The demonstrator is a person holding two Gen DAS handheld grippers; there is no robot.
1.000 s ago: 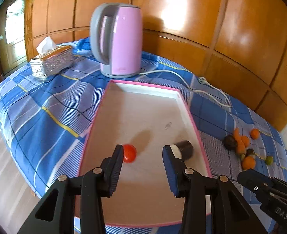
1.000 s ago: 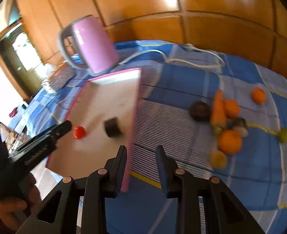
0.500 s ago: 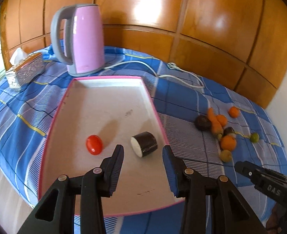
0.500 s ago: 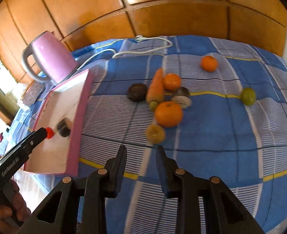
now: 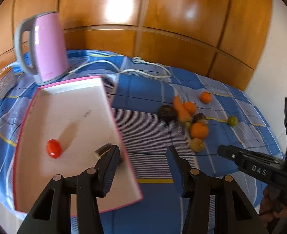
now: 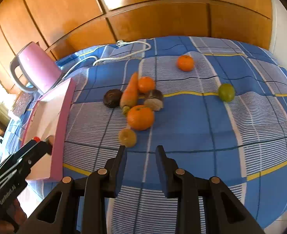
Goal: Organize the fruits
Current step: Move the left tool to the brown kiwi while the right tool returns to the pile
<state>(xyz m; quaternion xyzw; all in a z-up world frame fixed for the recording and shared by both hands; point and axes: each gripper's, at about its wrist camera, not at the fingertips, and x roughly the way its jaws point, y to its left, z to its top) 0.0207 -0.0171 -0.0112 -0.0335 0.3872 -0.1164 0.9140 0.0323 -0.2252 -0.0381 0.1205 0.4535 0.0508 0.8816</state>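
My left gripper (image 5: 143,156) hangs over the right rim of the pink-edged tray (image 5: 114,117), its jaws opening with nothing between them. In the tray lie a red tomato (image 5: 54,148) and a dark cut piece (image 5: 104,149), half hidden behind my left finger. My right gripper (image 6: 141,152) is open a narrow gap and empty, just short of a yellowish fruit (image 6: 127,137). Beyond it lie a large orange (image 6: 140,118), a carrot (image 6: 129,93), a small orange (image 6: 146,84), a dark round fruit (image 6: 112,98) and a brown-and-white piece (image 6: 154,100). Apart from them lie another orange (image 6: 185,63) and a green fruit (image 6: 226,92).
A pink kettle (image 5: 44,48) stands behind the tray, and its white cord (image 5: 143,71) trails across the blue checked cloth. A tissue box (image 5: 1,81) sits at the far left. Wooden panels close off the back. The cloth drops away at the near edge.
Both views have swung right. My left gripper went from above the tray's middle to its right rim and its jaws widened. My right gripper came from the tray side to the fruit pile.
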